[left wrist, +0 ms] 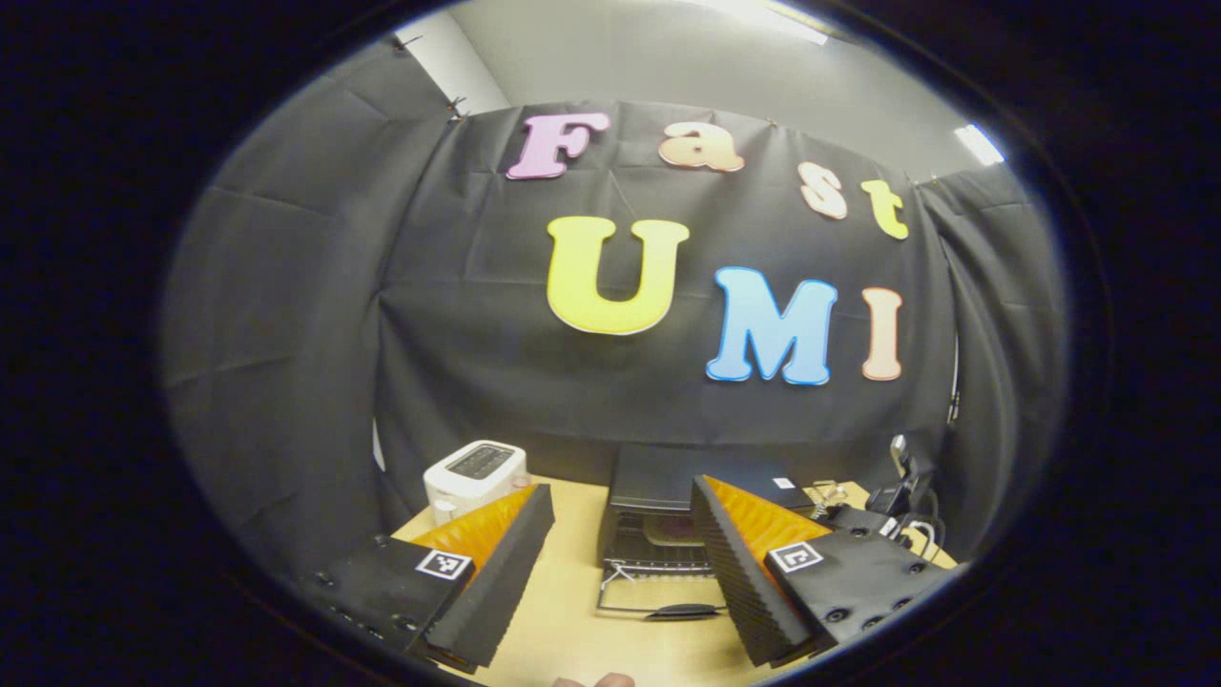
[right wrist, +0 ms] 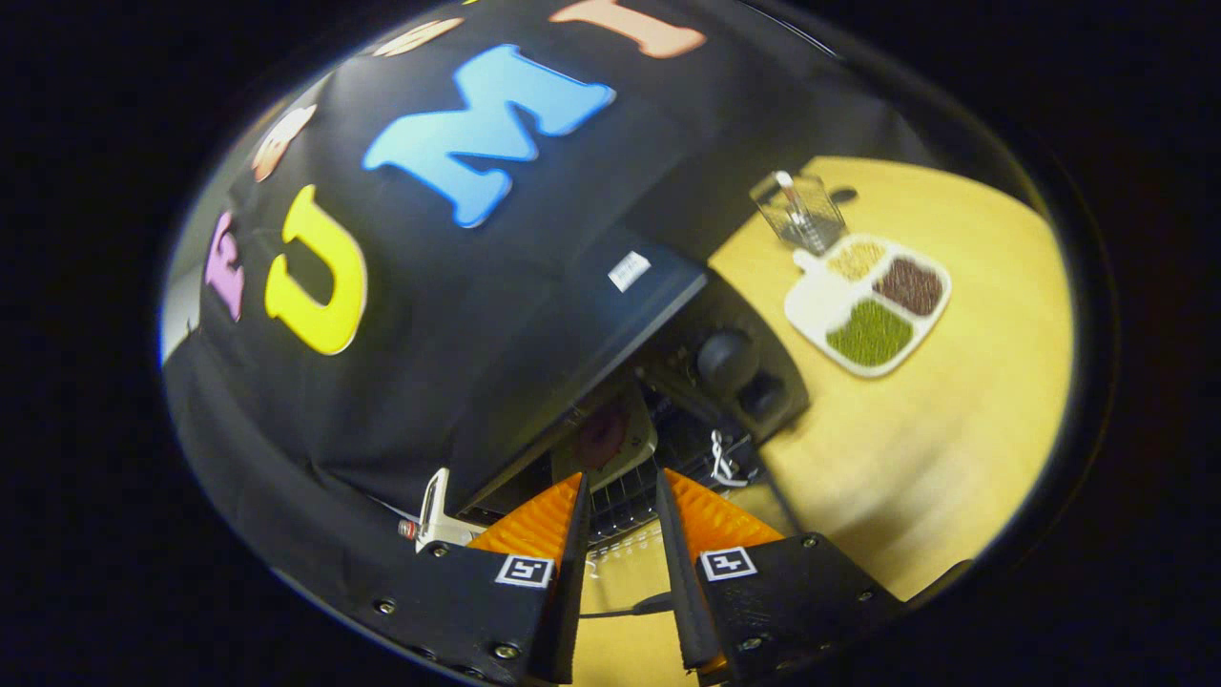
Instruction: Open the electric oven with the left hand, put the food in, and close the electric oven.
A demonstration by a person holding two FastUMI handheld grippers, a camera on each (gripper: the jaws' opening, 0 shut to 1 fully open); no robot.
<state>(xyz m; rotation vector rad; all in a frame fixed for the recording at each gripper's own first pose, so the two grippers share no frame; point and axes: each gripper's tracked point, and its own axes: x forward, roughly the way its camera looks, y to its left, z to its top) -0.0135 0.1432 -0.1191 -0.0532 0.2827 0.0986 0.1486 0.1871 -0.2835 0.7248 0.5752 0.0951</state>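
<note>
The black electric oven [left wrist: 658, 477] stands at the back of the wooden table with its door [left wrist: 658, 596] folded down and open. A plate of dark reddish food [left wrist: 672, 528] sits on the rack inside. My left gripper [left wrist: 622, 487] hovers in front of the oven, open wide, with nothing between its fingers. In the right gripper view the oven [right wrist: 591, 315] appears tilted and close, and the plate of food [right wrist: 603, 437] rests on the rack just past my right gripper [right wrist: 620, 477]. That gripper is open by a narrow gap and holds nothing. The two oven knobs [right wrist: 727, 360] show beside the cavity.
A white toaster [left wrist: 474, 474] stands left of the oven. A white tray [right wrist: 811, 305] with three kinds of grains and a clear glass container [right wrist: 799, 210] lie on the table [right wrist: 954, 429] past the oven. Black gear with cables [left wrist: 901, 491] sits at the right.
</note>
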